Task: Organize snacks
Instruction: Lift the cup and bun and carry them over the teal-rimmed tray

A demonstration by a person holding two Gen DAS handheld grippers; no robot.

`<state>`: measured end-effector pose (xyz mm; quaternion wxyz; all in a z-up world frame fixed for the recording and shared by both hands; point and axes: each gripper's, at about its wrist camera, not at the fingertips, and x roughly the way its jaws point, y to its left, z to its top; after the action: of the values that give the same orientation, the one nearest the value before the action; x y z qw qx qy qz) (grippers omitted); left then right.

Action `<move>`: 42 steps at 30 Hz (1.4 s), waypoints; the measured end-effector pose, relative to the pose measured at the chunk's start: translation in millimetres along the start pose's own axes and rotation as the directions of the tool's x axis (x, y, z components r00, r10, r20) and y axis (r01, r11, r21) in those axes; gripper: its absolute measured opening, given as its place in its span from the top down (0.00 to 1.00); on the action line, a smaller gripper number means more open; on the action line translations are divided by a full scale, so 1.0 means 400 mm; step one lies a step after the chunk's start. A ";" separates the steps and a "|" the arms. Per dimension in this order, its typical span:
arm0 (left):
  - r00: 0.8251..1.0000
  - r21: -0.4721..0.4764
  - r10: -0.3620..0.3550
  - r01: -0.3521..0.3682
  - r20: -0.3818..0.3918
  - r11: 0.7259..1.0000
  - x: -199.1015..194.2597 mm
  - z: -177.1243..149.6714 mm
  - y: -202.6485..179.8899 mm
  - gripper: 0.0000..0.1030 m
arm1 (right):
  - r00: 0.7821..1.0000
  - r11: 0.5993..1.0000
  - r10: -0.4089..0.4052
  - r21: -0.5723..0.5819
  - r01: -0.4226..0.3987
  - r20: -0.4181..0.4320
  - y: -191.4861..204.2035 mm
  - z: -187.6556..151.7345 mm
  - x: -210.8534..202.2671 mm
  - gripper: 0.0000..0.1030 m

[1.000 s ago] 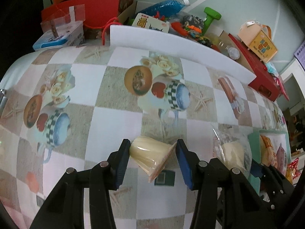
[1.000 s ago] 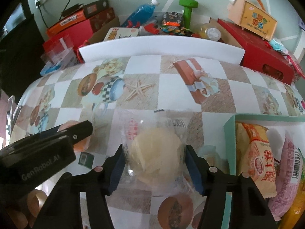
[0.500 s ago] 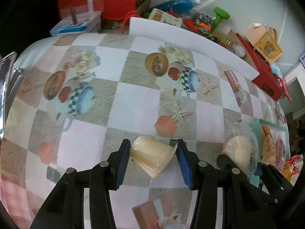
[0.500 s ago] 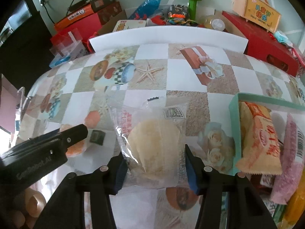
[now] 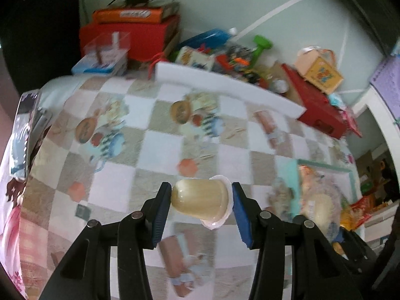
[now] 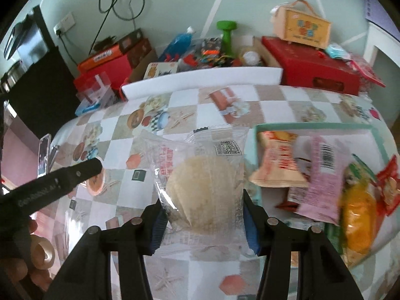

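My left gripper [image 5: 201, 201] is shut on a pale yellow jelly cup [image 5: 200, 201] that lies sideways between the blue pads, lifted above the checkered tablecloth. My right gripper [image 6: 202, 215] is shut on a round pale pastry in a clear wrapper [image 6: 203, 187], also held off the table. Just right of the pastry sits a mint-green tray [image 6: 312, 125] with several snack packets. In the left wrist view the tray's rim [image 5: 322, 165] and the wrapped pastry [image 5: 318, 207] show at the right. The left gripper's black body [image 6: 57, 183] appears at the left of the right wrist view.
A white foam strip [image 6: 200, 77] runs along the table's back edge. Behind it stand red boxes [image 6: 310, 67], a green dumbbell [image 6: 226, 35], a blue bottle and a small orange carton. A roll of tape [image 6: 42, 252] lies at the near left, with a hand beside it.
Both grippers rose with their snacks and the table now looks farther away. The pastry left the tablecloth as the right jaws closed onto its wrapper. The tray has come closer to both grippers.
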<state>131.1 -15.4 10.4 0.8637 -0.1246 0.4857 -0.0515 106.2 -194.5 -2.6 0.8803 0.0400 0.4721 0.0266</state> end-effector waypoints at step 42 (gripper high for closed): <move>0.971 0.349 -0.165 0.217 -0.171 0.912 0.159 -0.167 -0.472 0.52 | 0.973 0.878 -0.229 0.429 0.214 -0.017 -0.555 -0.066 -0.090 0.46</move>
<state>113.6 -221.8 -25.4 0.8268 -0.0051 0.5116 -0.2337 66.3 -417.4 -8.6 0.8551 0.1783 0.4527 -0.1791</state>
